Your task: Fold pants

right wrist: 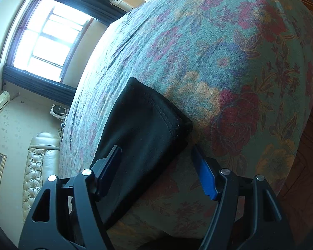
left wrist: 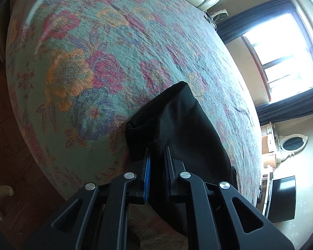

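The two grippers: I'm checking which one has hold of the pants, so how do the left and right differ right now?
The left gripper has its fingers pinched shut on the black pants; the right gripper stands wide open, gripping nothing. The left's fingers hold a raised bunch of cloth; the right's straddle a flat folded end of the pants. Both point down at the floral bedspread.

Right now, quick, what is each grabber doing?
Left gripper: closed, pinching the black pants.
Right gripper: open, its fingers either side of the pants, not squeezing.
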`<state>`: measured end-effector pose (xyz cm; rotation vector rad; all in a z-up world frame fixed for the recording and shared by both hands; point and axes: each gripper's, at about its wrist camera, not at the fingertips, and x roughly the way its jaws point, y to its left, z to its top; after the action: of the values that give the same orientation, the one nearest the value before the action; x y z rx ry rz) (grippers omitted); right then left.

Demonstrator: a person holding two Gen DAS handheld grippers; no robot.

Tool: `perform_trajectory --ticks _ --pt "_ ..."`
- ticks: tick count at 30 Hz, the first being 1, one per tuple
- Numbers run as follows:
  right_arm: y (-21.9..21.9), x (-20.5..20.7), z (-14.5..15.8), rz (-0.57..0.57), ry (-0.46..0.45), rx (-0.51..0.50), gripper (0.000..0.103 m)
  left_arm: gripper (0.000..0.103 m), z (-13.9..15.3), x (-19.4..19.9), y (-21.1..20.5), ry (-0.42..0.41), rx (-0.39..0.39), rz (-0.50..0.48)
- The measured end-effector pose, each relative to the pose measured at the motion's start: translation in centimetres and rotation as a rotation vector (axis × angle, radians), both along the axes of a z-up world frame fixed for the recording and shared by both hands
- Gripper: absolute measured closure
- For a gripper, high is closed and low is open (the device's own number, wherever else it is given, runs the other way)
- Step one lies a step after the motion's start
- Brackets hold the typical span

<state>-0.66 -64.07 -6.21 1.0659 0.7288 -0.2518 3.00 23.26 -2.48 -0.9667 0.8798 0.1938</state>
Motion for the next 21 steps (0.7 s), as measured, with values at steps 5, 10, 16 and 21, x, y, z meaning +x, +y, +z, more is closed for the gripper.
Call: perform_trajectory --ticks 5,10,16,21 --pt "0.1 -0.1 0.3 0.003 -0.001 -0.001 0.034 0.095 0.1 1.4 0.5 -0.004 0.026 0.012" --pt "0.4 -0.1 0.9 0.011 -0.012 -0.006 0.034 0.096 -0.1 1.1 1.0 -0.003 0.051 0.041" --pt "0.5 -0.1 1.6 0.027 -0.018 -0.014 0.034 0.096 -1.7 1.1 2.3 0.021 0.05 0.088" --pt "-0.8 -0.8 2.5 0.01 -0.033 -0.023 0.033 0.1 -2.3 0.7 3.6 0.053 0.099 0.122"
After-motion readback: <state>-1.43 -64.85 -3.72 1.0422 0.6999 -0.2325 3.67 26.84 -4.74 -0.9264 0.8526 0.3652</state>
